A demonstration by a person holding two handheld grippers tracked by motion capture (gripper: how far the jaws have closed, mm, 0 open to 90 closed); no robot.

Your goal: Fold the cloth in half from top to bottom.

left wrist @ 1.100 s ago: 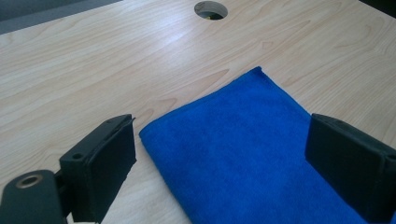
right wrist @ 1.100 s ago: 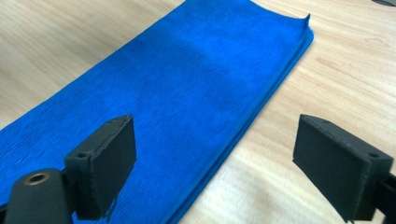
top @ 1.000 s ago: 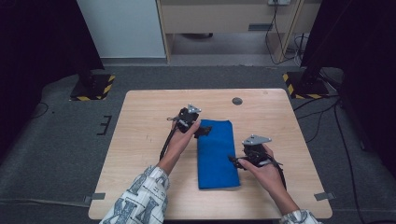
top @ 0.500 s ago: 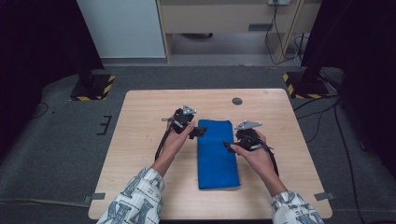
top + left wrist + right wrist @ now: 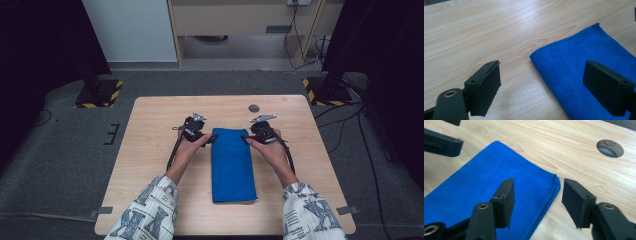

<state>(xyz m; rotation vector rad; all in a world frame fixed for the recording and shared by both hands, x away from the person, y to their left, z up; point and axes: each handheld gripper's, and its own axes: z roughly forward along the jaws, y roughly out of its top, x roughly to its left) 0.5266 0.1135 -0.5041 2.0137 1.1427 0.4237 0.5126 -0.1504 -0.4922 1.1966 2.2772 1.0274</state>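
The folded blue cloth [image 5: 232, 165] lies lengthwise on the middle of the bench [image 5: 150, 150], and both claws sit at its far end. The left claw [image 5: 212, 139] straddles the cloth's far left corner, jaws wide and just easing inward, gripping nothing. The right claw [image 5: 245, 138] straddles the cloth's far right corner, jaws closing in fast yet clear of the fabric between them.

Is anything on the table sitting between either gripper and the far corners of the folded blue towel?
Nothing visible. The left gripper and right gripper flank the blue towel's far corners, over bare table.
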